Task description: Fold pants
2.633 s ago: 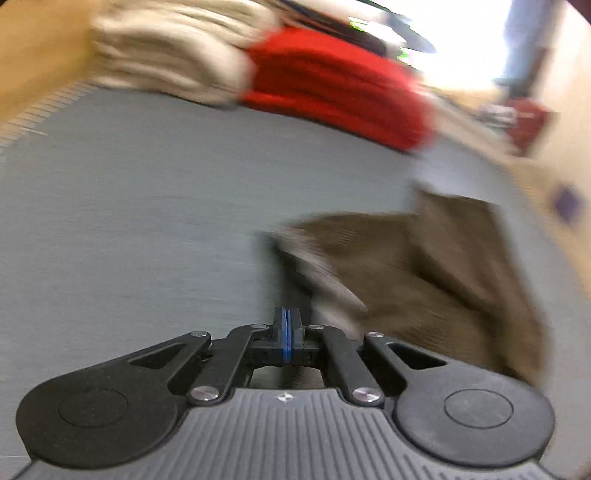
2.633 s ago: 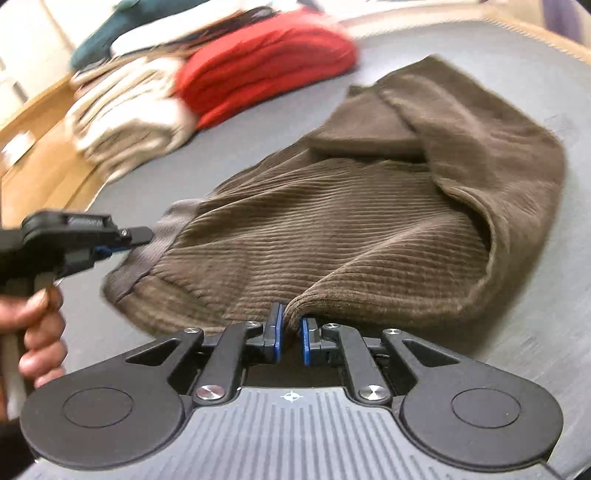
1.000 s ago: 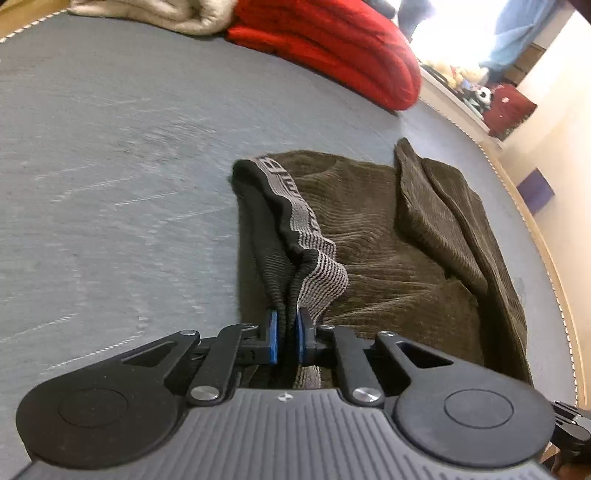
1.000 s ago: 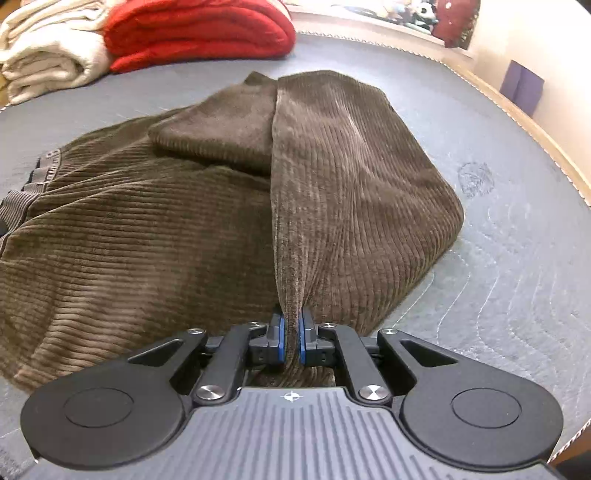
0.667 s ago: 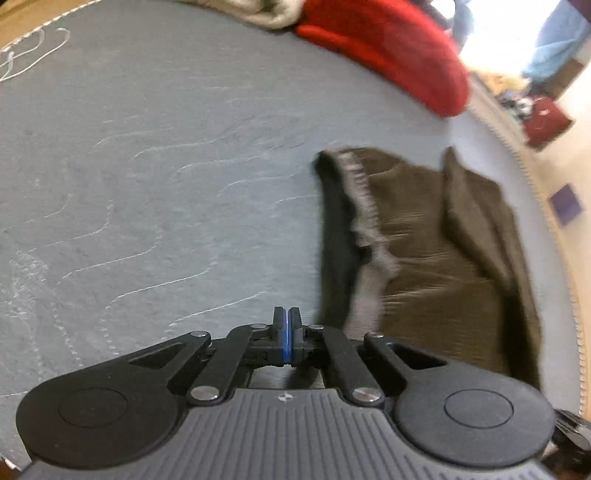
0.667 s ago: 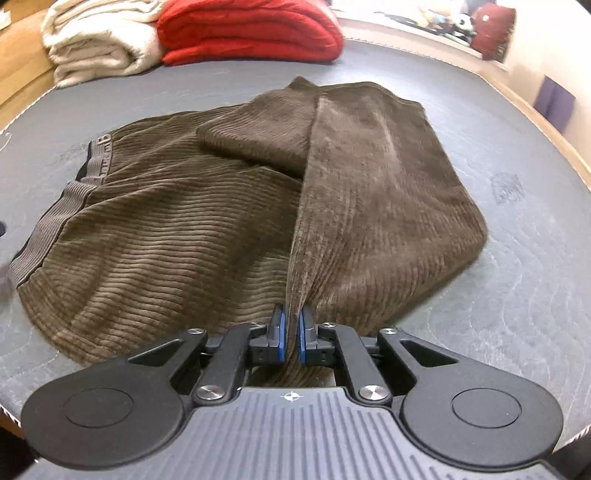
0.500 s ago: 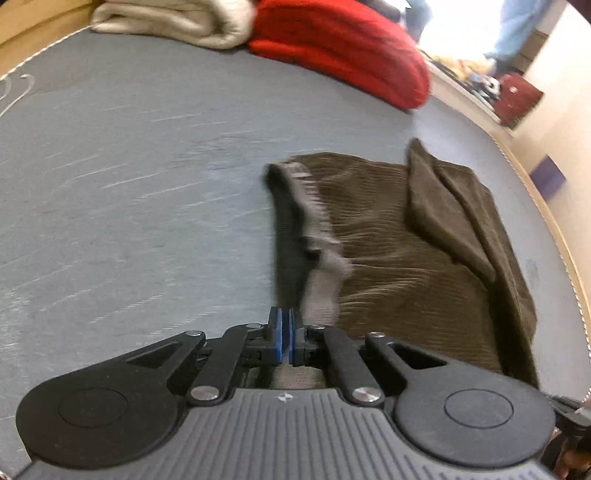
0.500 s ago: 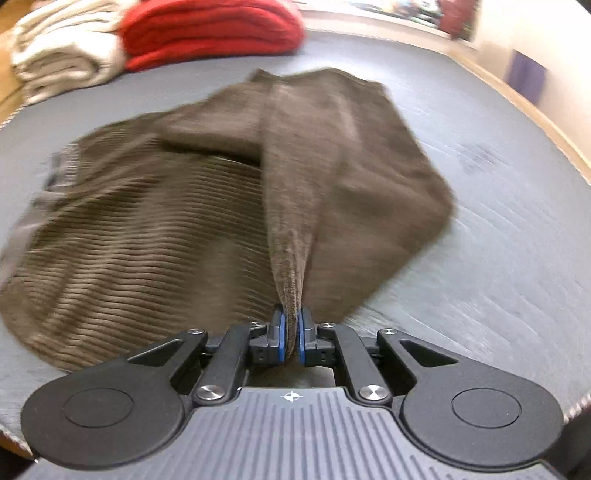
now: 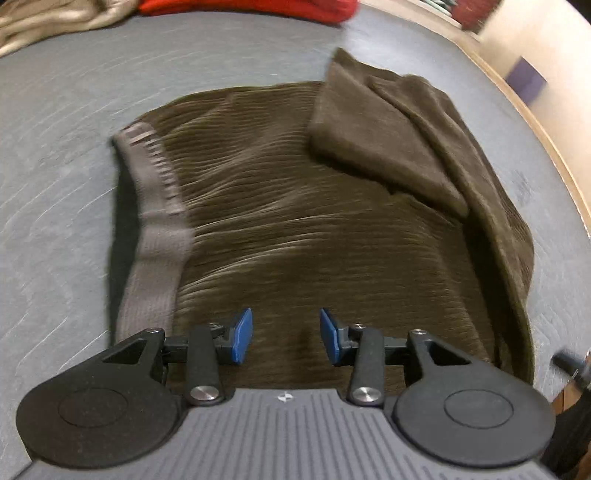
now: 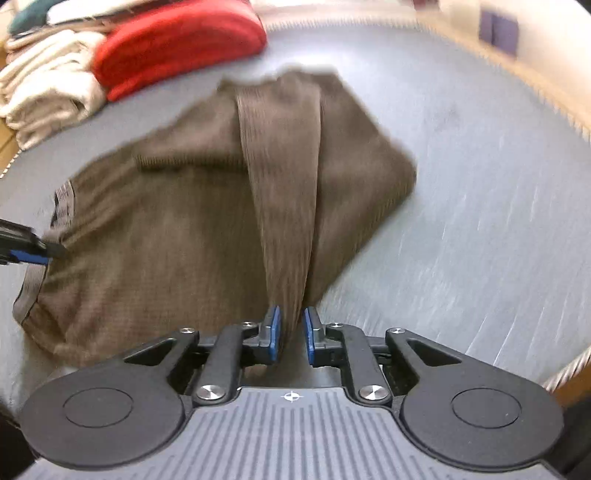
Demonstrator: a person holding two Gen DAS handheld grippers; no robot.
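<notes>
Waistband [image 9: 155,229] released; left tongs [image 9: 286,336] just opened, empty above pants [image 9: 314,229]. Right tongs [image 10: 292,330] just loosening, leg fold between. Step: fold laid. Next: regrip.

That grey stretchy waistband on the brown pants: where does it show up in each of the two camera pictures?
Left wrist view: the waistband runs down the left edge of the brown pants, left of centre.
Right wrist view: the waistband is a thin strip at the far left edge, mid-height.
Shared landmark: the red folded pile at the top of both pictures.
</notes>
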